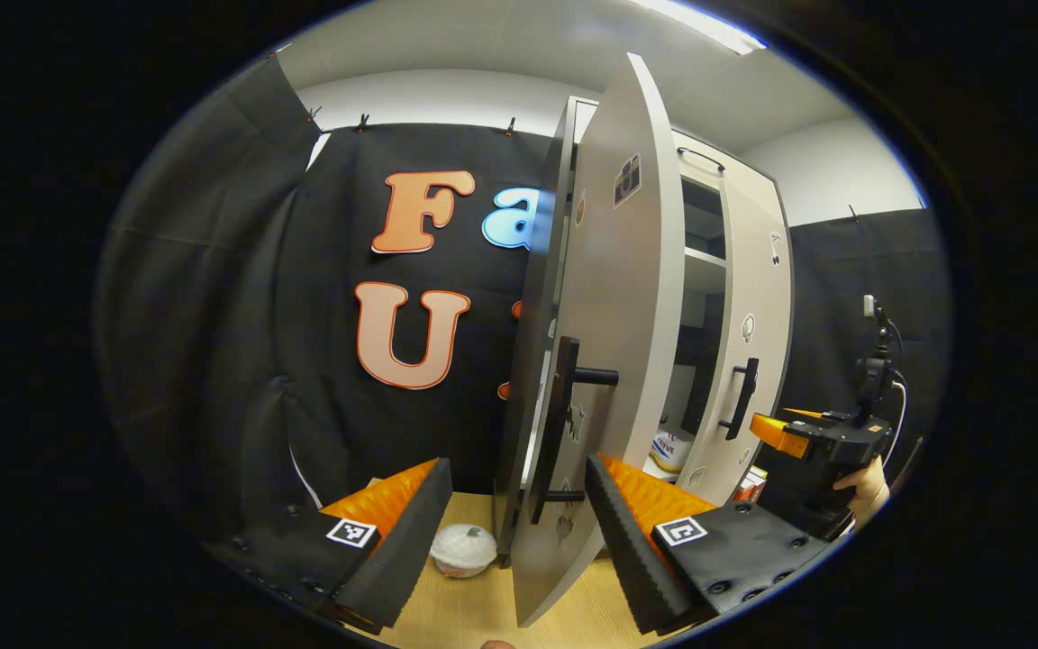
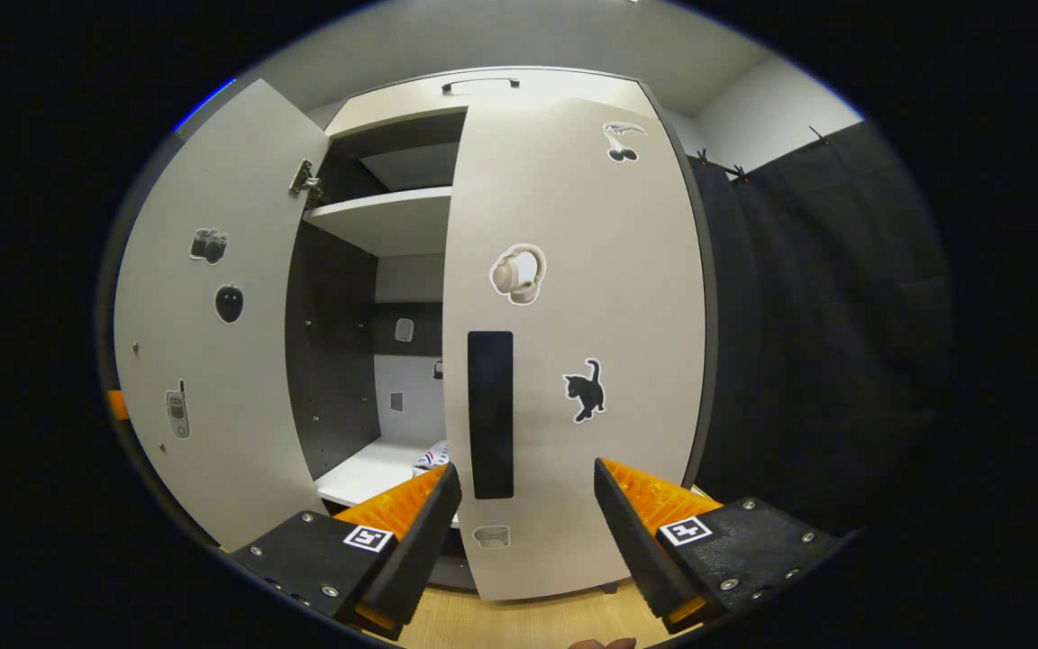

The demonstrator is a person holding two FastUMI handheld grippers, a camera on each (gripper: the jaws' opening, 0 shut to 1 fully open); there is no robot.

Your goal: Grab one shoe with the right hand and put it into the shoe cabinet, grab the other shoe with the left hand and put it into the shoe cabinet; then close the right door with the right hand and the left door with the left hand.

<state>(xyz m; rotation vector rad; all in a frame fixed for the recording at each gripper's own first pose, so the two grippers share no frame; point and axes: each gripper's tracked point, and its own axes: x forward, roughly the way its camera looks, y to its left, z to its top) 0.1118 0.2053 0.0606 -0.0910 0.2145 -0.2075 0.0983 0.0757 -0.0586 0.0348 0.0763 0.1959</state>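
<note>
In the left gripper view the shoe cabinet's left door (image 1: pixel 614 297) stands open, seen nearly edge-on. My left gripper (image 1: pixel 514 514) is open, and the door's lower edge and black handle (image 1: pixel 564 424) lie between its fingers without touching either. A shoe (image 1: pixel 672 449) sits on the bottom shelf inside. Farther right, a hand (image 1: pixel 863 487) holds my right gripper (image 1: pixel 789 434) near the right door (image 1: pixel 758 361). In the right gripper view my right gripper (image 2: pixel 523 505) is open just in front of the right door (image 2: pixel 573 342), below its black handle (image 2: pixel 490 413). That door looks shut or nearly so. A shoe (image 2: pixel 432 456) shows through the gap.
A white round object (image 1: pixel 463 548) lies on the wooden floor (image 1: pixel 474 613) left of the open door. A small box (image 1: pixel 751 485) stands by the cabinet's right foot. The open left door (image 2: pixel 213 342) fills the left of the right gripper view. Black cloth hangs on both sides.
</note>
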